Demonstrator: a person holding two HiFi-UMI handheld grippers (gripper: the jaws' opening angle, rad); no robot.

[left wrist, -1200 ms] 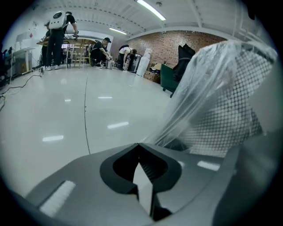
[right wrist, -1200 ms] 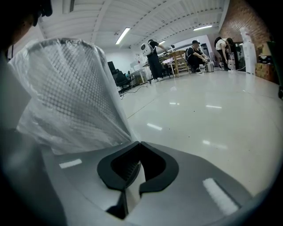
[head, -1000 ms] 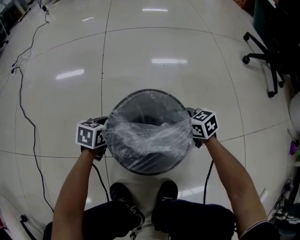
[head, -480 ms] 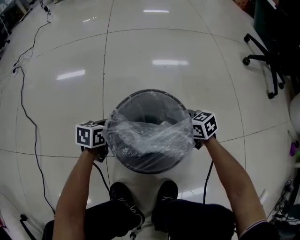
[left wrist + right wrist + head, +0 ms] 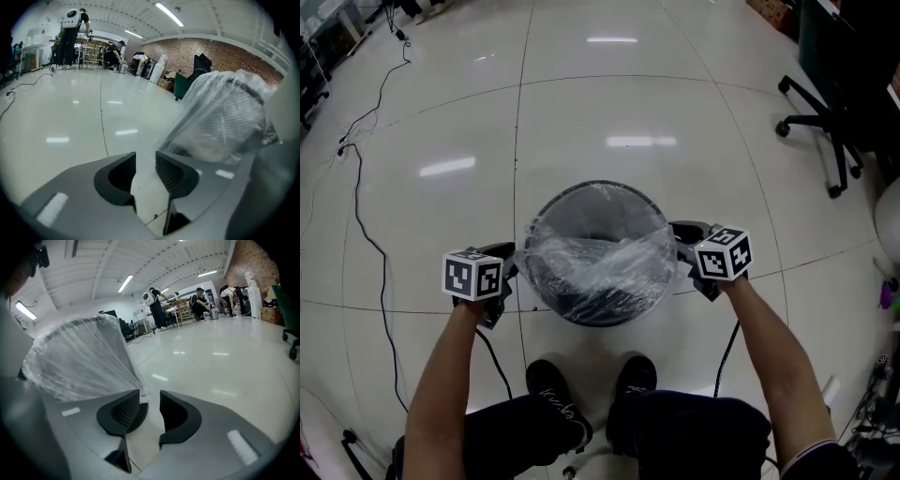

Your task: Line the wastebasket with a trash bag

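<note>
A round dark mesh wastebasket [image 5: 598, 298] stands on the floor in front of my feet, and a clear trash bag [image 5: 602, 253] is draped over its rim and sags inside. My left gripper [image 5: 508, 270] sits just off the basket's left side, and its jaws are opening. In the left gripper view that gripper [image 5: 146, 159] has a gap between its fingers, and the bag [image 5: 220, 117] reaches down close to them. My right gripper [image 5: 682, 246] is beside the right rim, its jaws also opening. In the right gripper view it [image 5: 150, 397] shows no pad pressing on the bag [image 5: 79, 359].
An office chair [image 5: 825, 122] stands at the far right. A black cable [image 5: 358, 216] snakes along the floor on the left. My shoes [image 5: 553, 384] are just behind the basket. People stand by tables [image 5: 70, 33] far across the room, near a green bin [image 5: 180, 85].
Both grippers have gone from shut to open and have drawn a little away from the basket's sides. The bag stays draped over the rim.
</note>
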